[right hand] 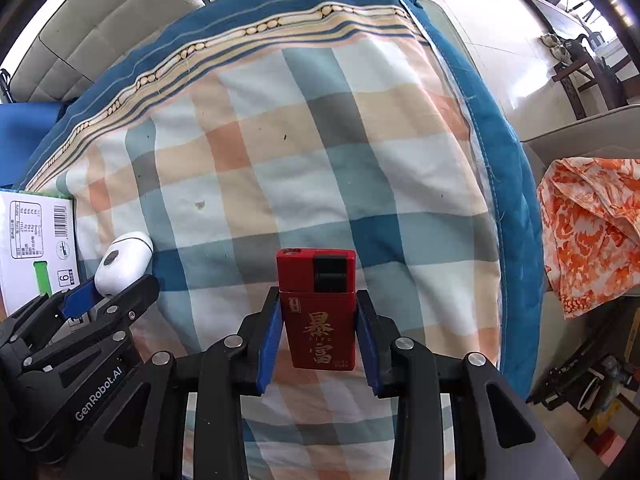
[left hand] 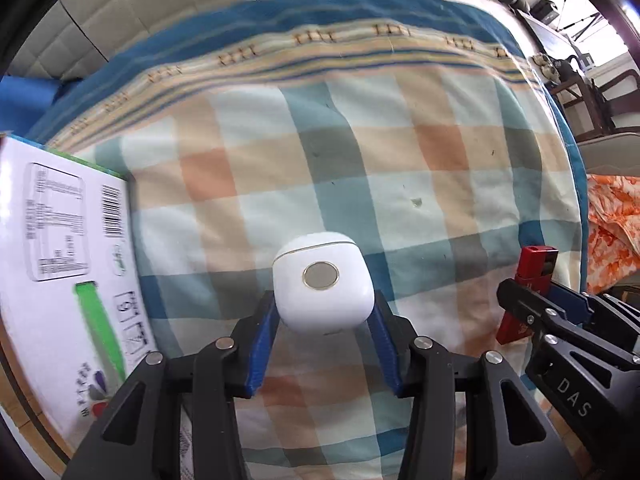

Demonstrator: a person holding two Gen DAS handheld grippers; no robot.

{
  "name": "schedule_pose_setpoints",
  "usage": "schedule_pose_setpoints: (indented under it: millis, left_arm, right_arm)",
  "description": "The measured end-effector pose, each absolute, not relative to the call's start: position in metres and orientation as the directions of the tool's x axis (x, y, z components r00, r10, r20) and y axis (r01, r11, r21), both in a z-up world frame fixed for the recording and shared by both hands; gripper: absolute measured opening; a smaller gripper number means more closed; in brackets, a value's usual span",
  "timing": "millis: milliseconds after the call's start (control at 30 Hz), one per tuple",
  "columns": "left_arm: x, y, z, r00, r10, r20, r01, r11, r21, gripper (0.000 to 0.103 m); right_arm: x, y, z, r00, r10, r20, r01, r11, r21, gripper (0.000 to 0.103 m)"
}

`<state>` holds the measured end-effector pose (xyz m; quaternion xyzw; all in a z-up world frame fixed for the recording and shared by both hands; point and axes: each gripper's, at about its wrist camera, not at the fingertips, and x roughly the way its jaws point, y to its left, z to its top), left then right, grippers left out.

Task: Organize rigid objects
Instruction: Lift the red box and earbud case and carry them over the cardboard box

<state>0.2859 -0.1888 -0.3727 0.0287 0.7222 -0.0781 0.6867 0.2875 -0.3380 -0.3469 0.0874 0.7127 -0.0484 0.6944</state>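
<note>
Now both grippers carry: the left gripper (left hand: 324, 320) pinches a white earbud case (left hand: 323, 286) by its flanks, the right gripper (right hand: 316, 332) clamps a red lighter (right hand: 318, 312) upright, both over the checked blanket (right hand: 320, 160), white carton (left hand: 60, 260) far left, likely where they're headed.

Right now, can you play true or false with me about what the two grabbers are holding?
1. The left gripper holds a white rounded case. True.
2. The right gripper is empty. False: it is shut on a red lighter with gold characters.
3. The white case has a round grey disc on it. True.
4. The checked cloth is plain green. False: it has blue, orange and cream squares.
5. A white box with a barcode lies on the left of both views. True.
</note>
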Motion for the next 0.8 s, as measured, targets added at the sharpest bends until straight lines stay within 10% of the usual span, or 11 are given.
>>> schedule_pose_setpoints:
  millis: [267, 800]
  left_arm:
    - [0.301, -0.171, -0.388, -0.133, -0.232, -0.964, -0.022, 0.973, -0.231, 0.059]
    - [0.27, -0.202, -0.367, -0.072, -0.099, -0.993, 0.058, 0.993, -0.103, 0.044]
  right_arm:
    - [0.274, -0.359, -0.375, -0.052, 0.08, -0.995, 0.231, 0.971, 0.066, 0.037]
    - [0.269, -0.366, -0.381, -0.046, 0.077, -0.996, 0.223, 0.973, 0.065, 0.037]
